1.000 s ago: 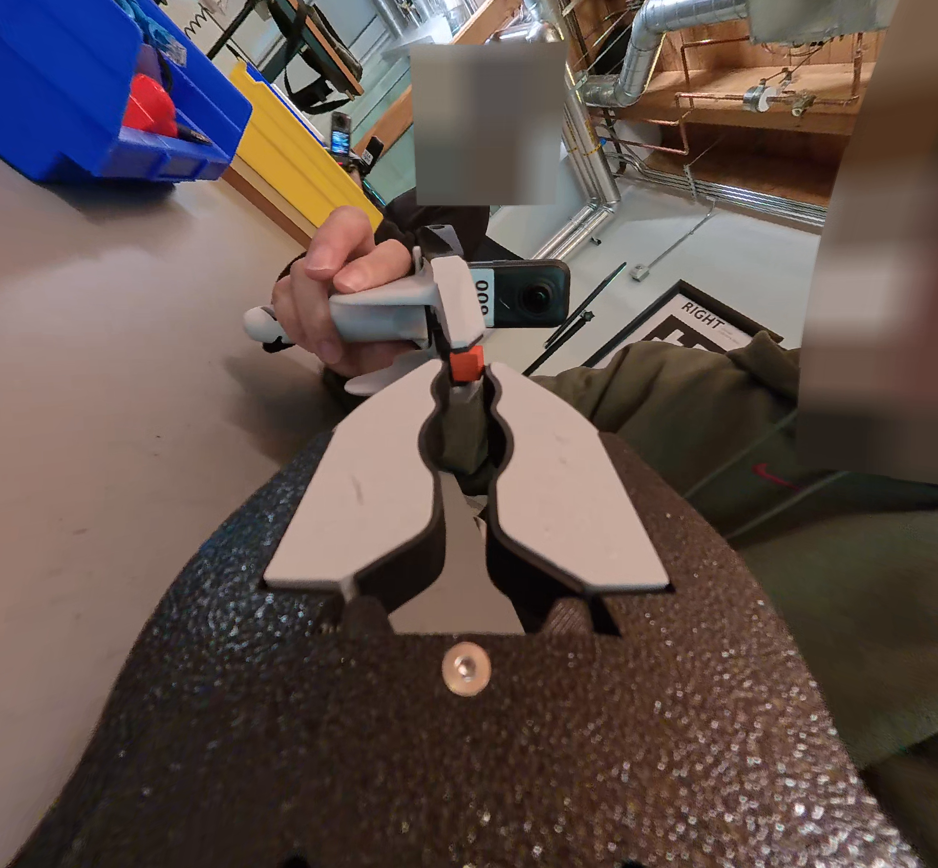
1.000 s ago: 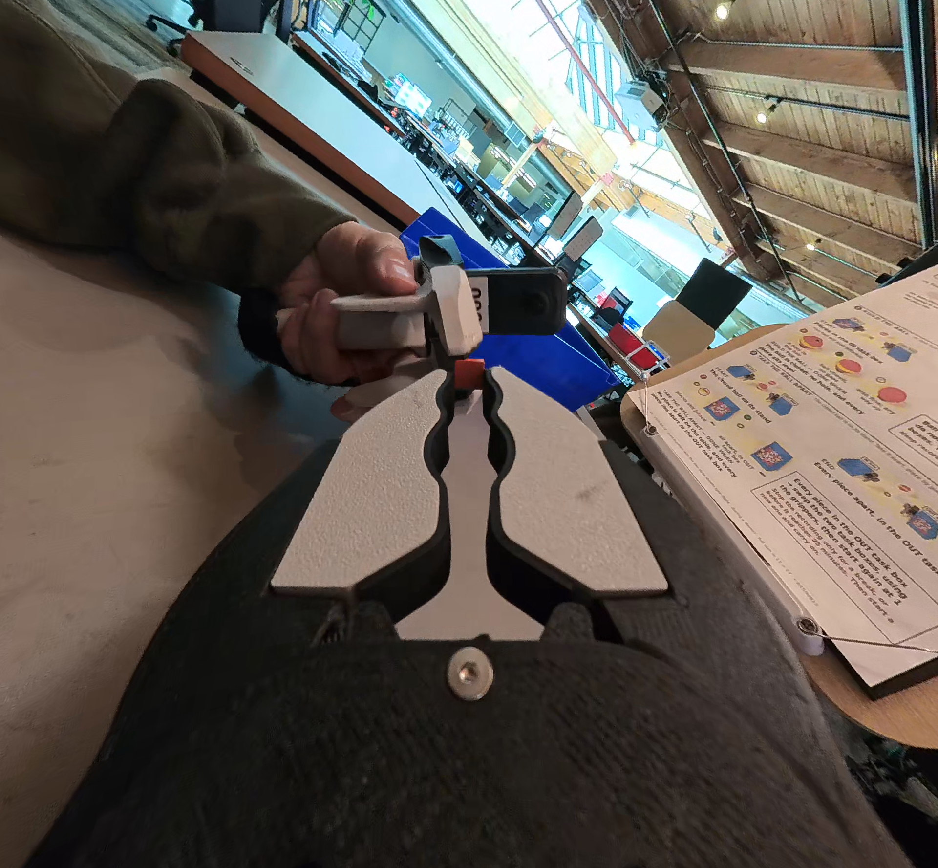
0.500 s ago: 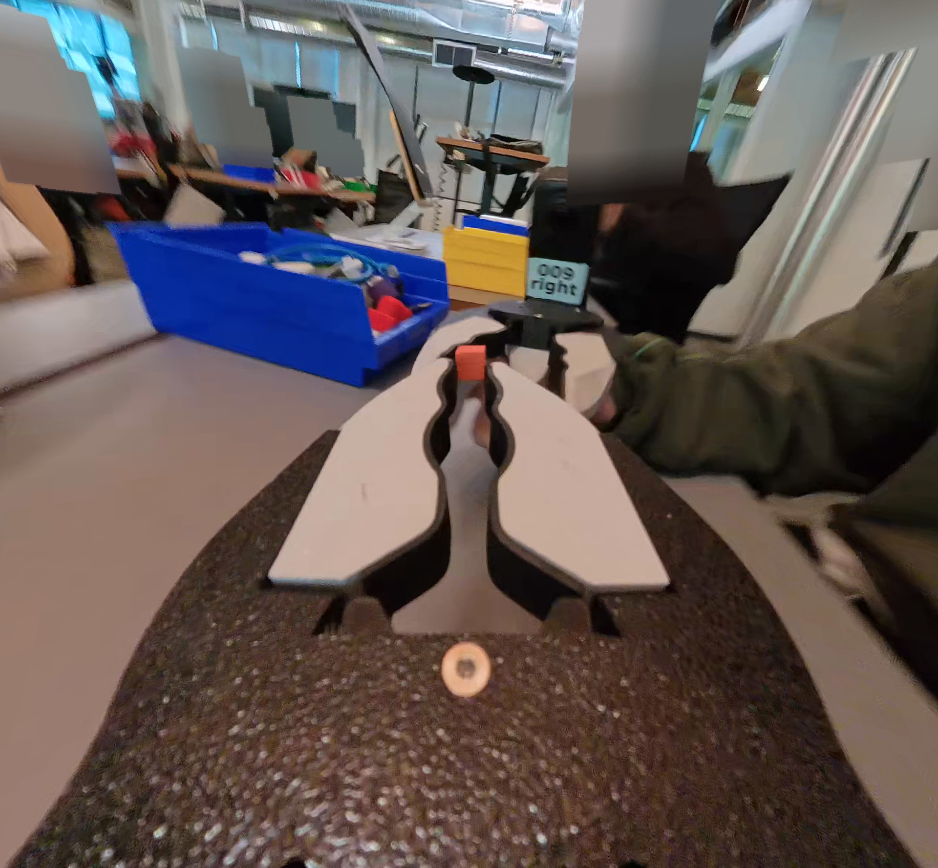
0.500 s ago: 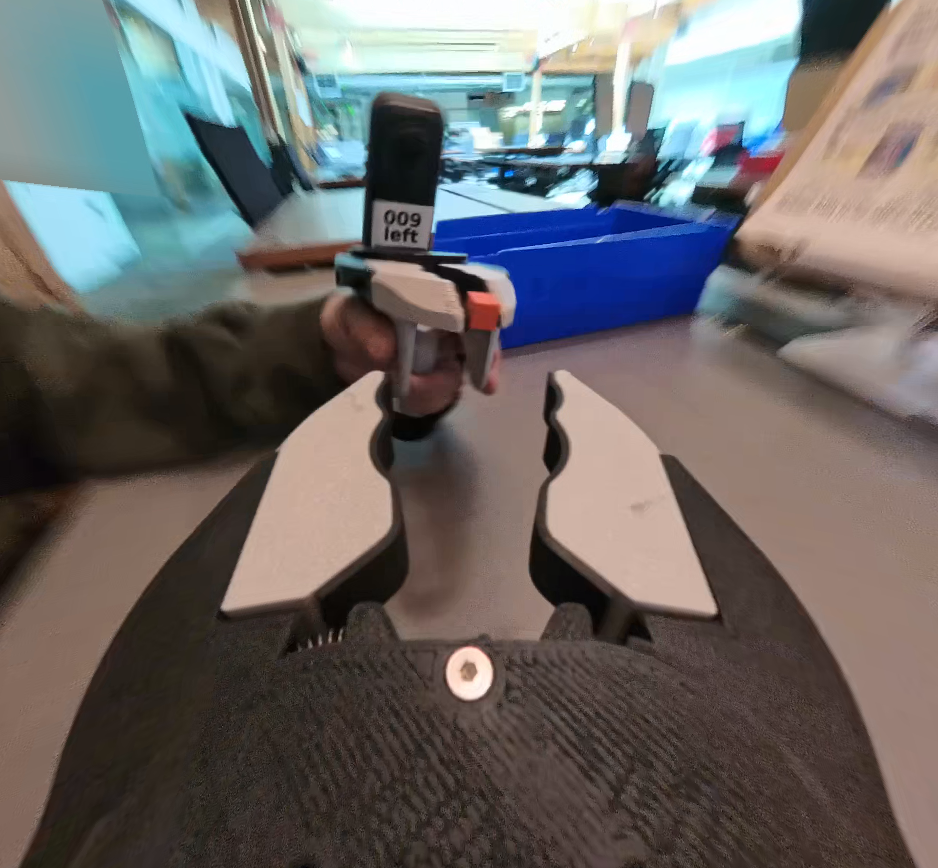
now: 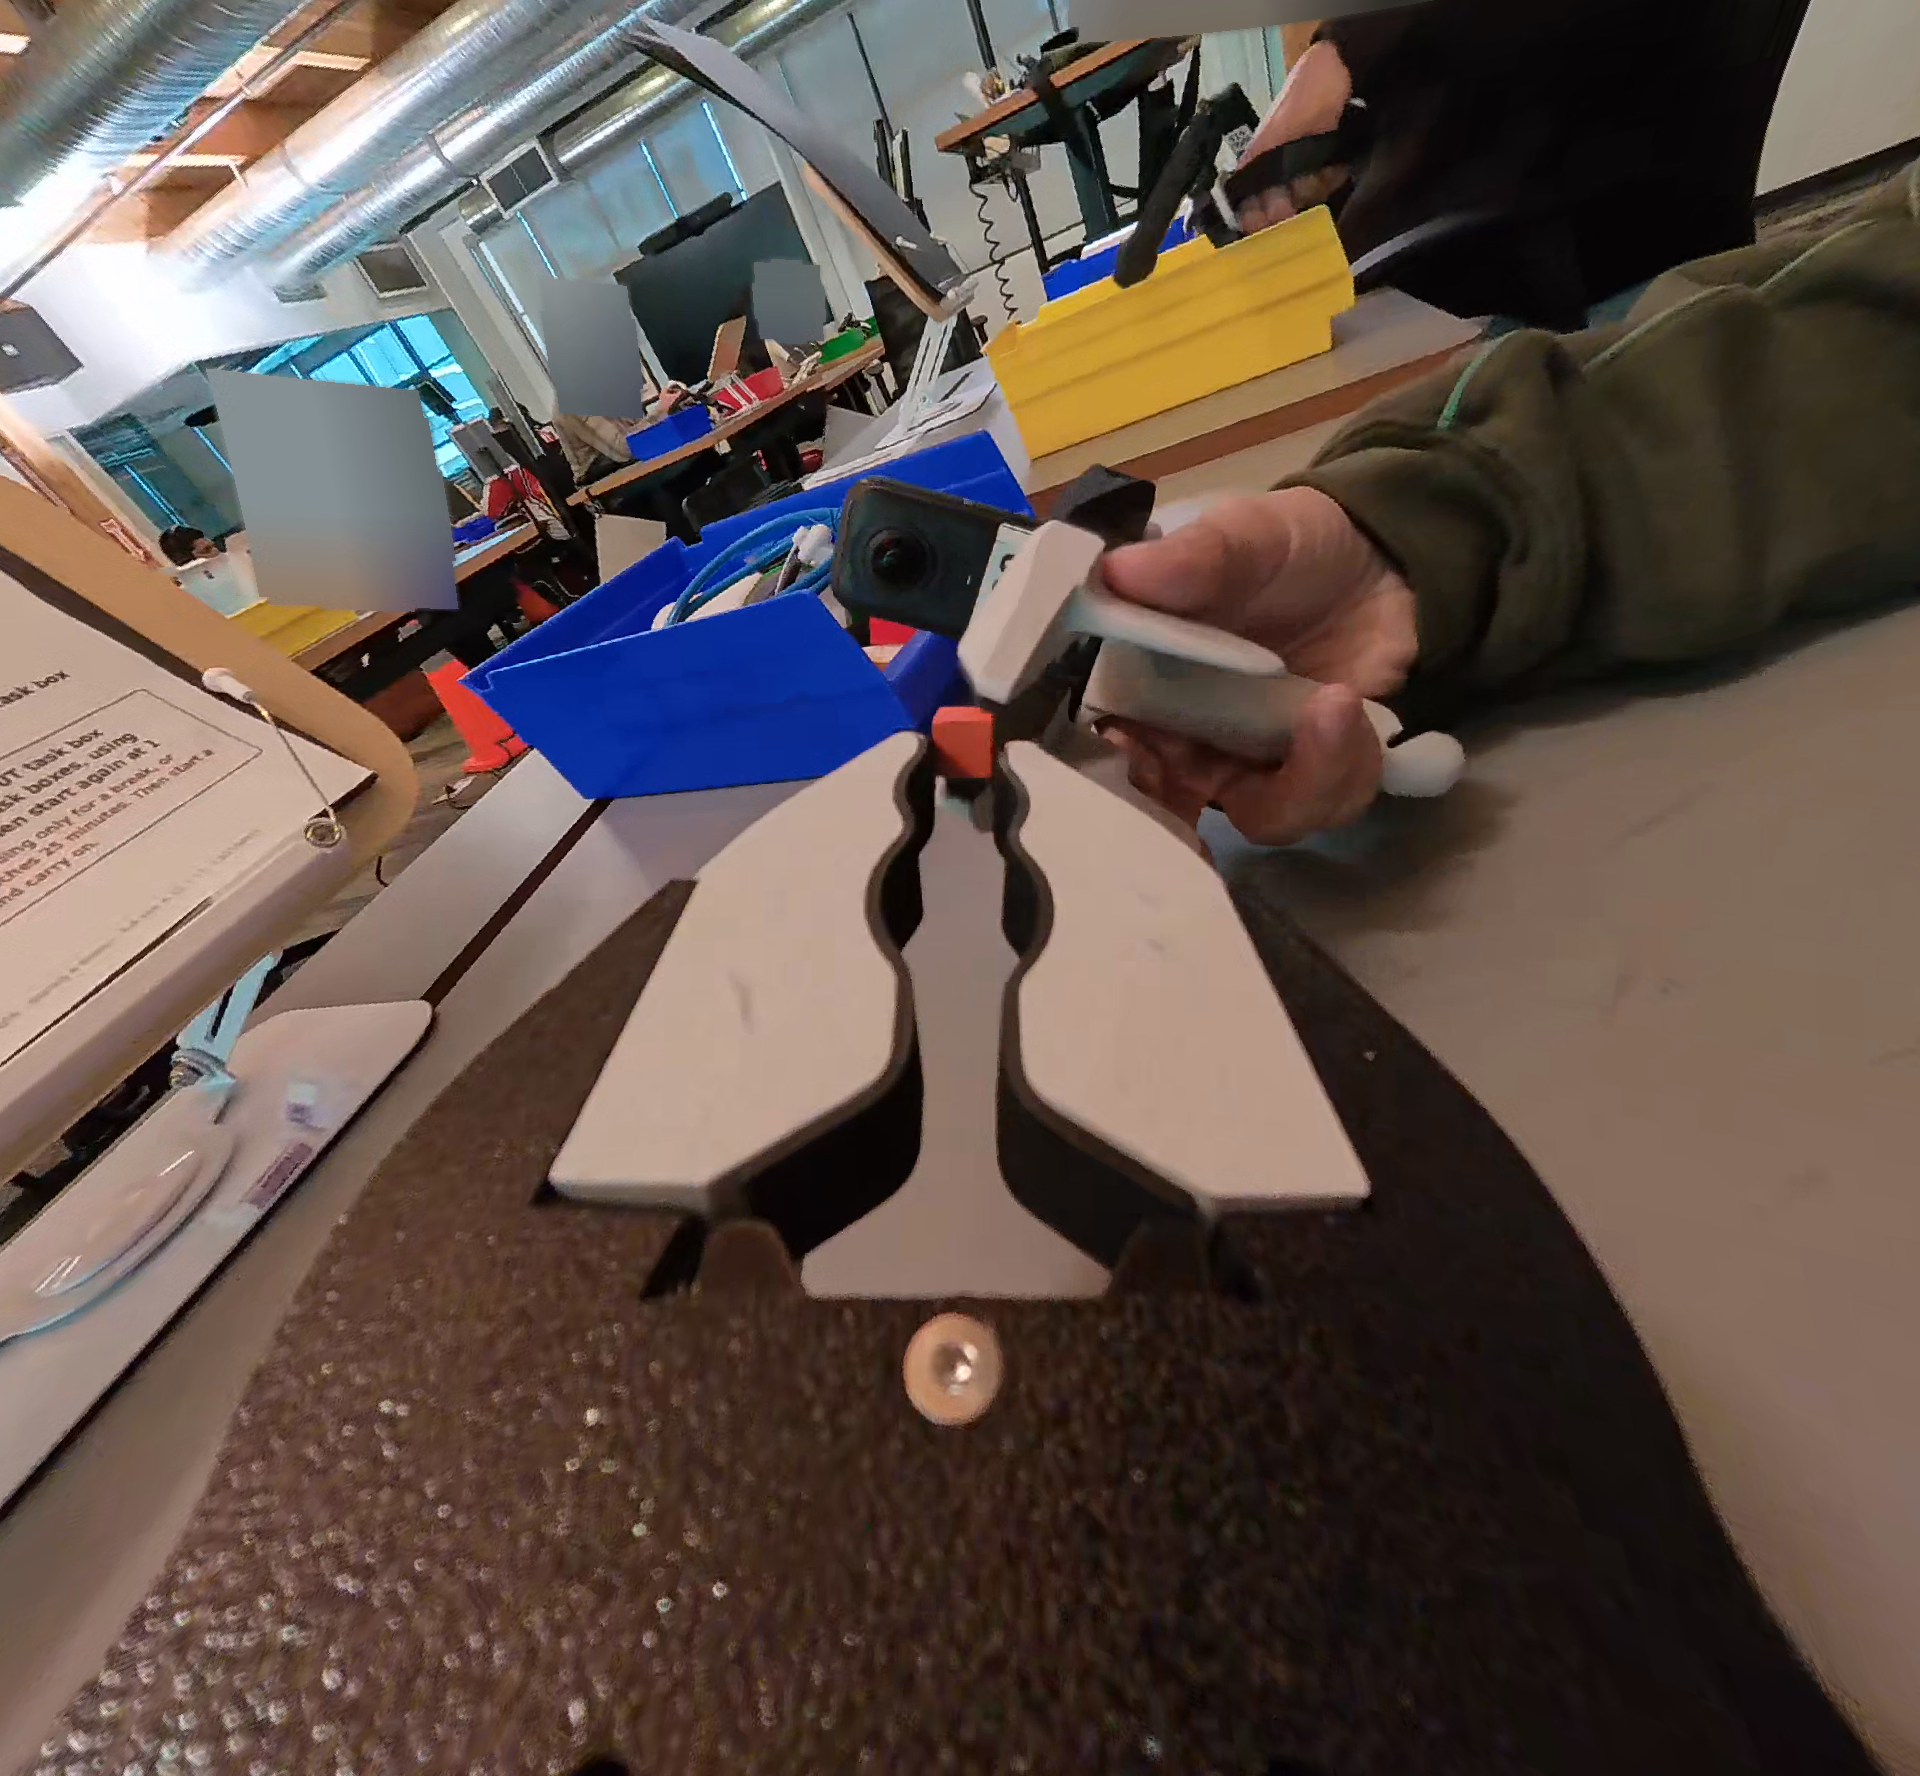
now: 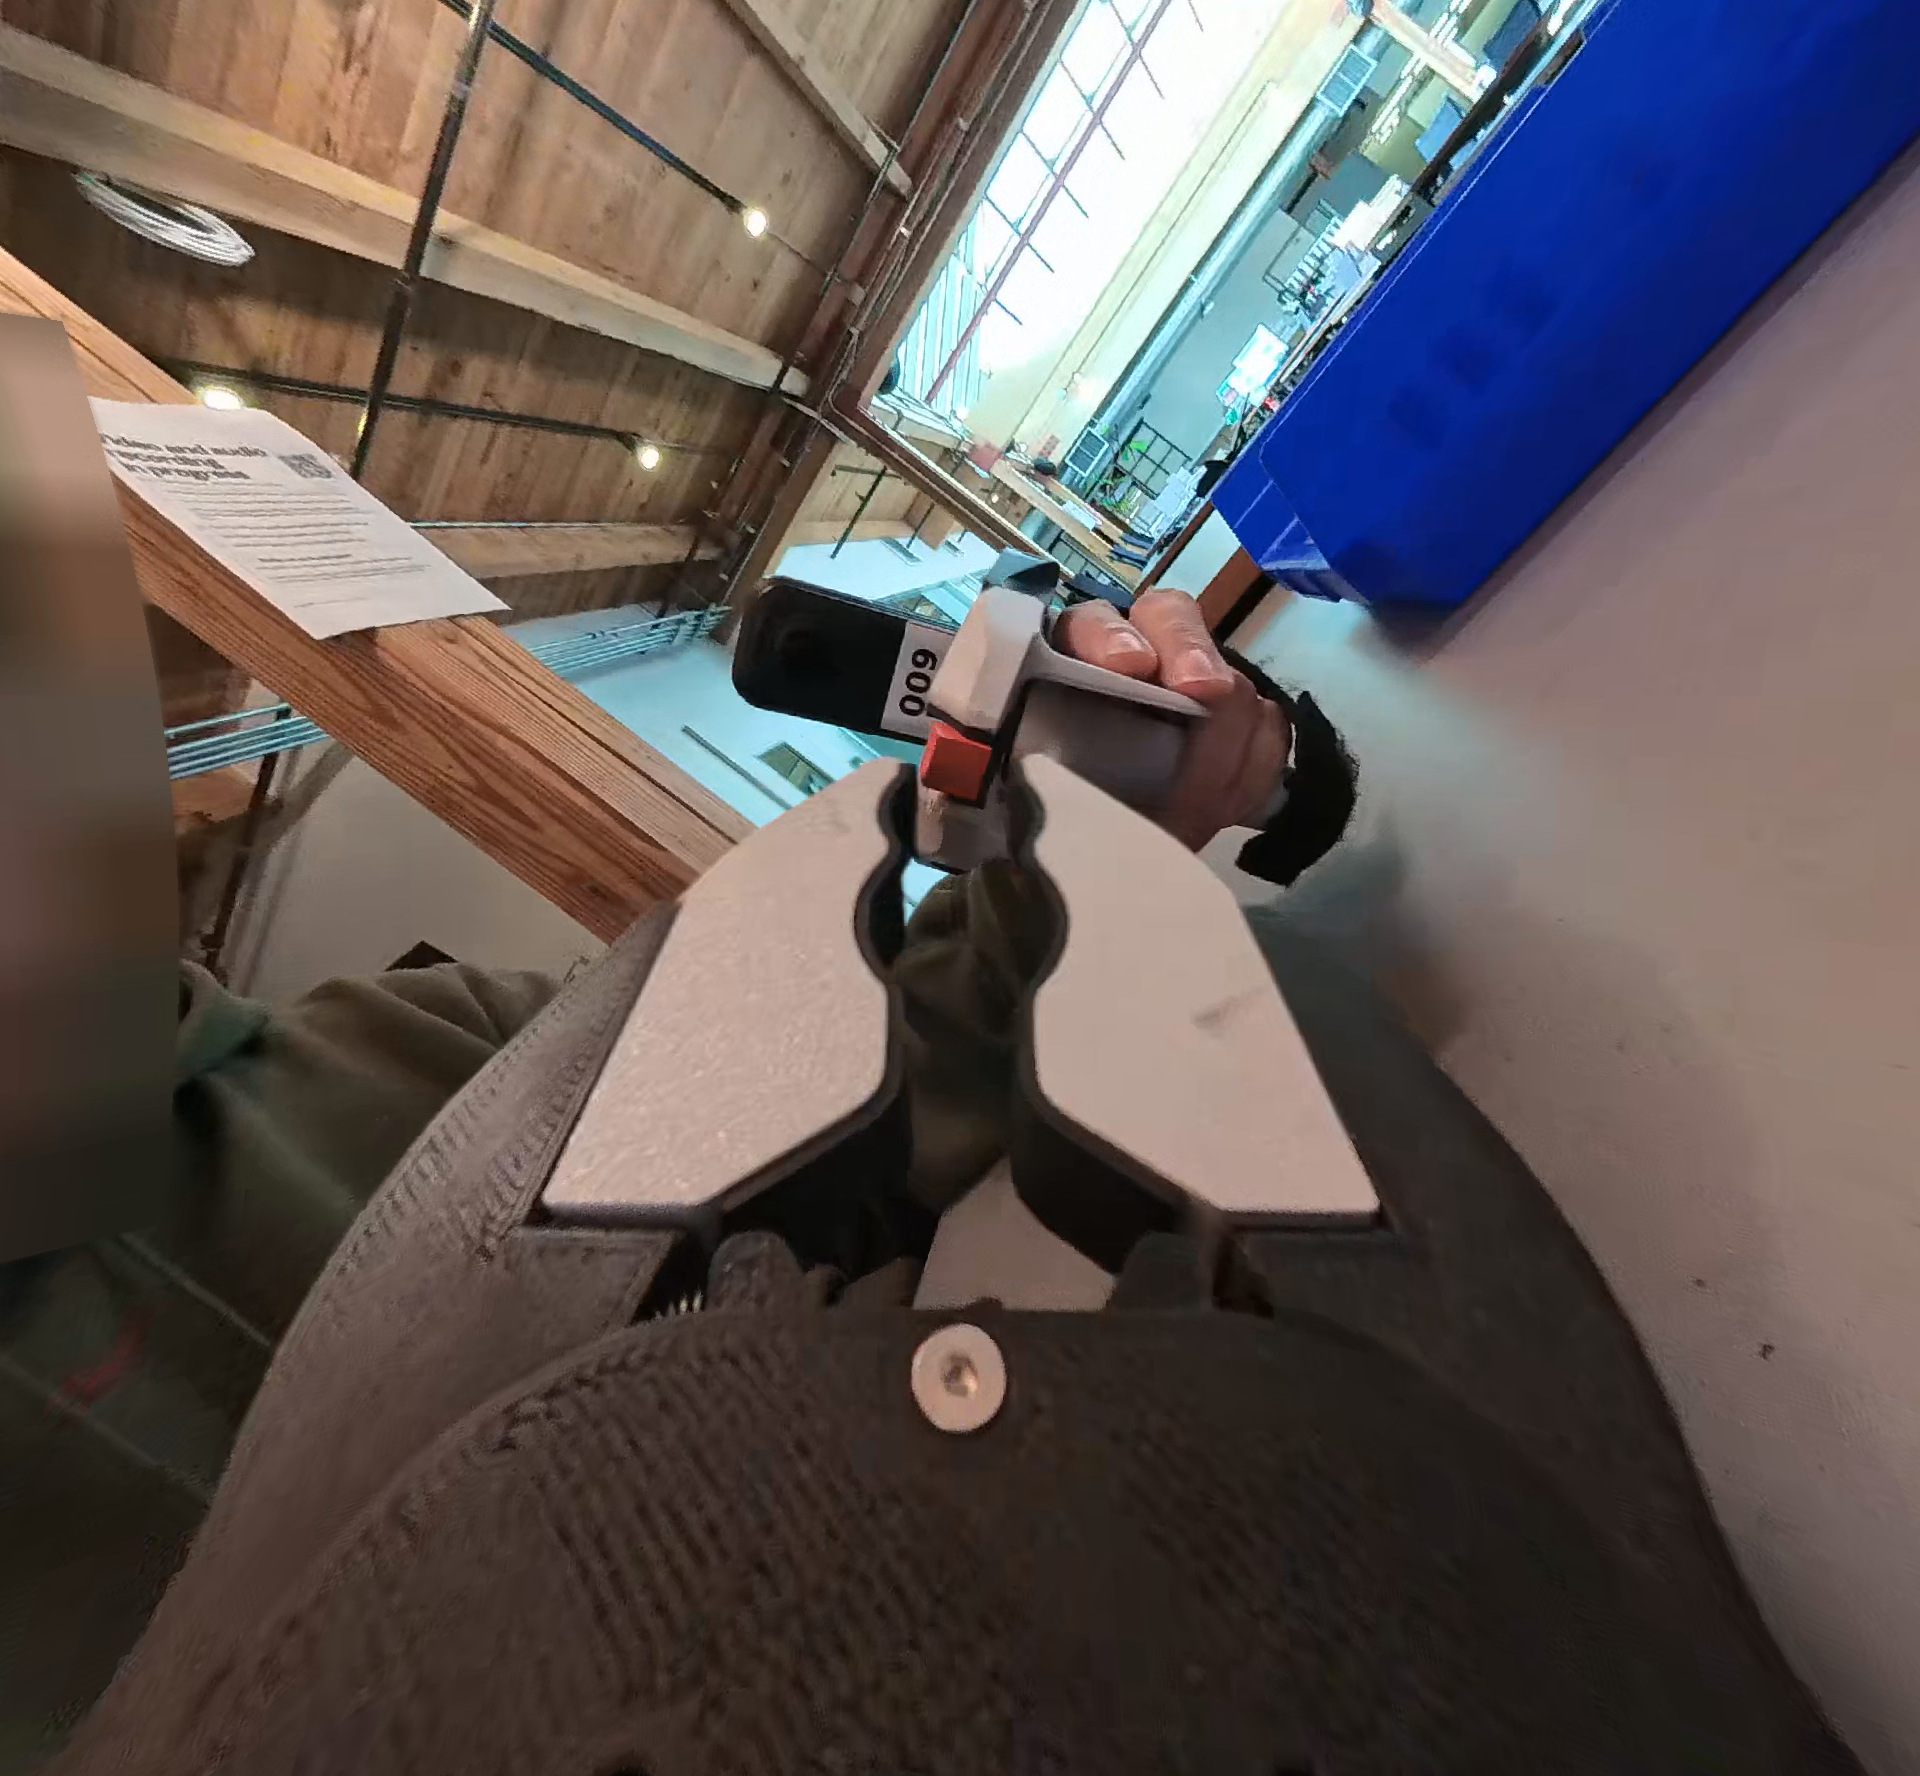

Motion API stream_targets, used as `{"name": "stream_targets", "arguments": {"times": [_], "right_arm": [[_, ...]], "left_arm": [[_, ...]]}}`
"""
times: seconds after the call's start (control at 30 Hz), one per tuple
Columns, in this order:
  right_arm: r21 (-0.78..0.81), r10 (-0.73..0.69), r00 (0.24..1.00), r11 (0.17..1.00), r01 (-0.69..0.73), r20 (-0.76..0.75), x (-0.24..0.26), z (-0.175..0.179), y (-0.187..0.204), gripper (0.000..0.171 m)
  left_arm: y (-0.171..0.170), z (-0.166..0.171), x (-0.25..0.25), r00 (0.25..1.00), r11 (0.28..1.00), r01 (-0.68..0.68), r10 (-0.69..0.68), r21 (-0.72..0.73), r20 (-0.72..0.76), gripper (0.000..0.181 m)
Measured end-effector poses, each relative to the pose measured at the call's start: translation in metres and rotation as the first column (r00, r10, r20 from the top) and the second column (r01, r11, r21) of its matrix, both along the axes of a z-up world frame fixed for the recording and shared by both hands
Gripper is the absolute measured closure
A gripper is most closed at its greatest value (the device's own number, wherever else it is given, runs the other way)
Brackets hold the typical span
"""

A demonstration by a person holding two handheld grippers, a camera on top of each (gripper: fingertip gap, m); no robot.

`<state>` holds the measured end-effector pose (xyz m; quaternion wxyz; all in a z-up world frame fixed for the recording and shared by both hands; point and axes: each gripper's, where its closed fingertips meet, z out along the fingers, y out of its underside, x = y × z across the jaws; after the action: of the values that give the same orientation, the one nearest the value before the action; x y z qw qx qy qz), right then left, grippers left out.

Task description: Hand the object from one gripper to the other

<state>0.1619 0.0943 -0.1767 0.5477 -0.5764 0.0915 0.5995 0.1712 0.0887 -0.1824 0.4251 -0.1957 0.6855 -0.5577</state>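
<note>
A small orange cube (image 5: 961,741) sits between the tips of my left gripper (image 5: 961,756), which is shut on it above the grey table (image 5: 1621,905). My right gripper (image 6: 961,777) faces the left one, rolled about a quarter turn to it, and its fingers have closed in on the cube (image 6: 954,758) from the two free sides. A hand (image 5: 1268,646) holds the right gripper in the left wrist view. A hand (image 6: 1174,677) holds the left gripper in the right wrist view. Both grippers lie on their sides in each other's view.
A blue bin (image 5: 707,698) with cables stands just behind the grippers and also shows in the right wrist view (image 6: 1558,272). A yellow bin (image 5: 1174,334) is farther back. A printed instruction board (image 5: 125,822) leans at the left. A person in black (image 5: 1579,85) works at the back right. Less than 4 cm separates the two grippers' tips.
Half a second ago my right gripper was wide open and apart while the left held the cube. The two have since come together, rolled, and the right fingers have closed around the cube.
</note>
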Motion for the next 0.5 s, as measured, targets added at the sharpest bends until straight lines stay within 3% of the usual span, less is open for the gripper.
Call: {"name": "stream_targets", "arguments": {"times": [0.33, 0.5], "right_arm": [[-0.005, 0.025, 1.0, 1.0, -0.025, -0.009, -0.004, -0.003, 0.0, 0.159], [0.022, -0.062, 0.977, 0.998, 0.059, 0.205, 0.002, -0.01, 0.003, 0.161]], "left_arm": [[0.0, -0.005, 0.001, 0.999, 0.995, -0.031, 0.028, 0.099, 0.032, 0.172], [0.005, -0.015, 0.007, 0.996, 0.996, -0.067, 0.071, 0.061, -0.062, 0.169]]}}
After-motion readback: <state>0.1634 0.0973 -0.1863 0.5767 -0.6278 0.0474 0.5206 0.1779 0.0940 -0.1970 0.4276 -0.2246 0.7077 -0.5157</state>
